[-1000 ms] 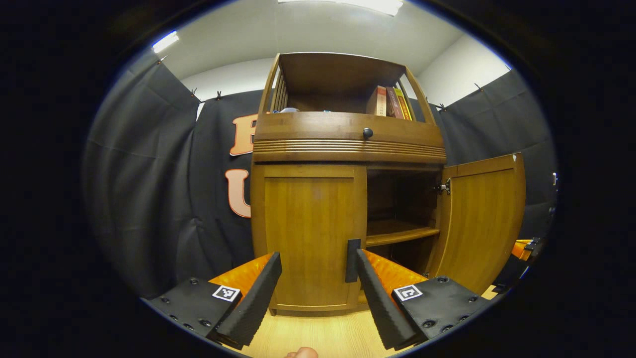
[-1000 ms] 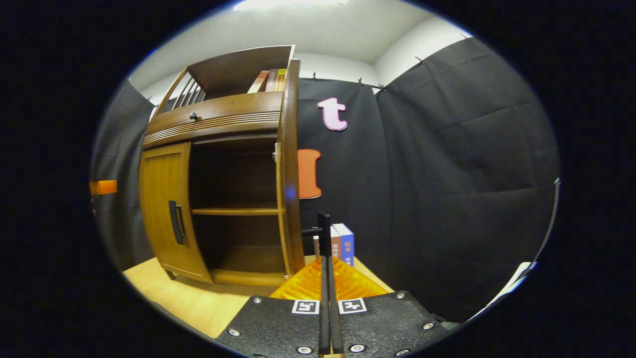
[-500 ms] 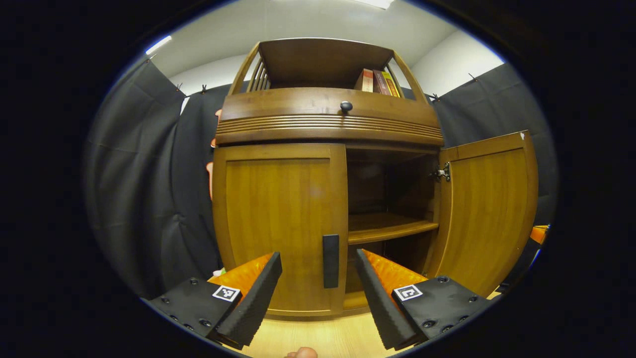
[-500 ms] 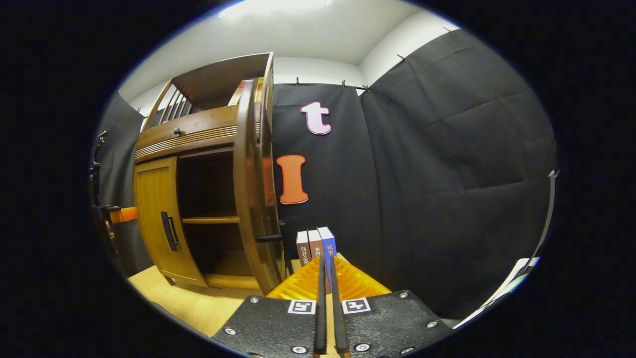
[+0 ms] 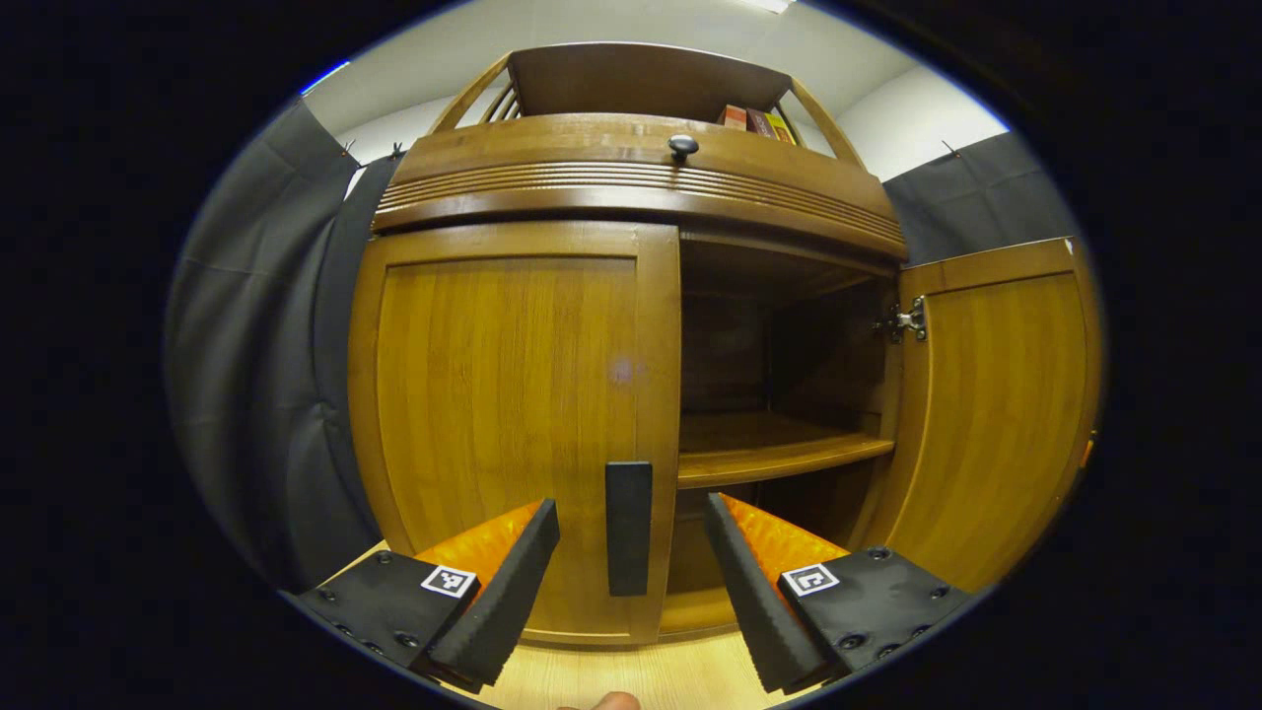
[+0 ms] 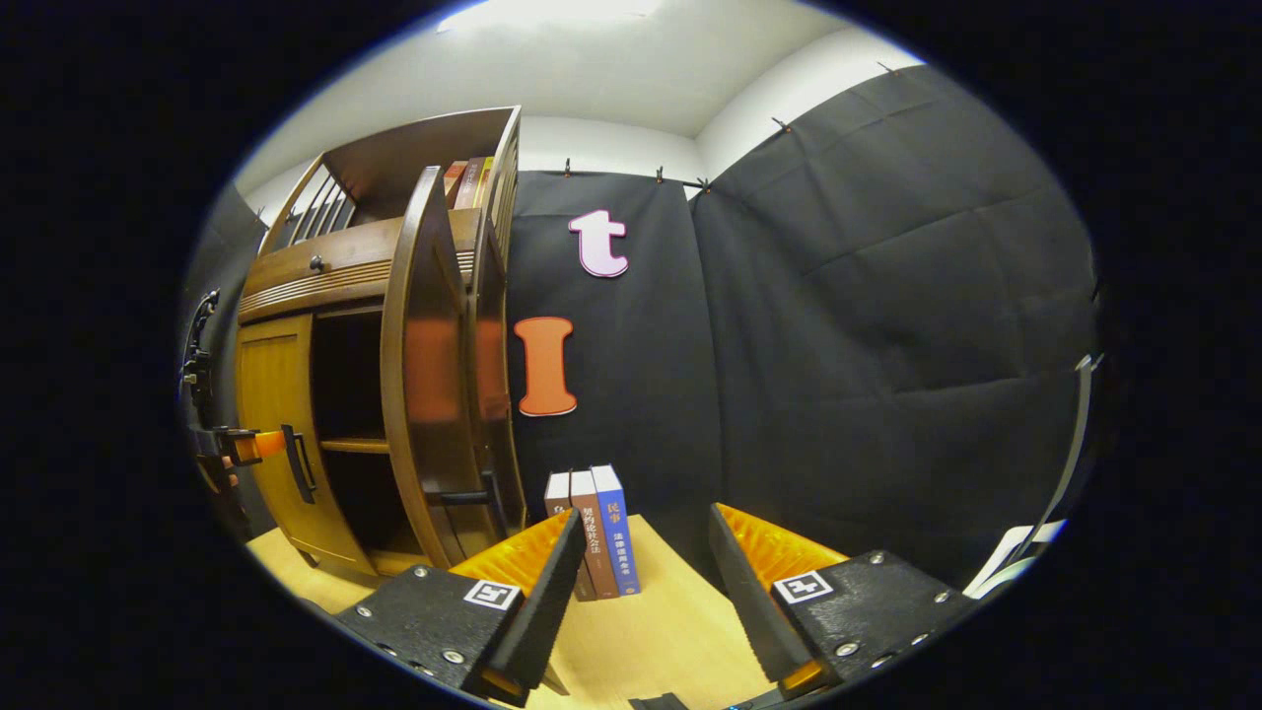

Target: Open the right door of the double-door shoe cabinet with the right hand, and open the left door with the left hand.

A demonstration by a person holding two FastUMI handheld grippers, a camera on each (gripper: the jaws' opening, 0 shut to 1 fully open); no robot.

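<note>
Spreading since half a second ago, the right gripper (image 6: 636,582) now holds its fingers wide apart with nothing between them, where earlier they were pressed together; the right door's handle (image 6: 463,498) it was near now sits off to its left. The right door (image 6: 424,365) stands swung far out, edge-on in the right gripper view, its long axis upright. The left gripper (image 5: 631,572) has come closer to the shoe cabinet (image 5: 631,177), fingers apart, straddling the left door's handle (image 5: 628,528) without visibly touching it. That handle is a dark vertical bar at the right edge of the left door (image 5: 513,394), which is shut and faces the camera. In the right gripper view the left gripper (image 6: 242,446) shows far left, level, beside that handle. Three books (image 6: 595,532) stand upright on the light wood floor (image 6: 651,631) right of the cabinet.
</note>
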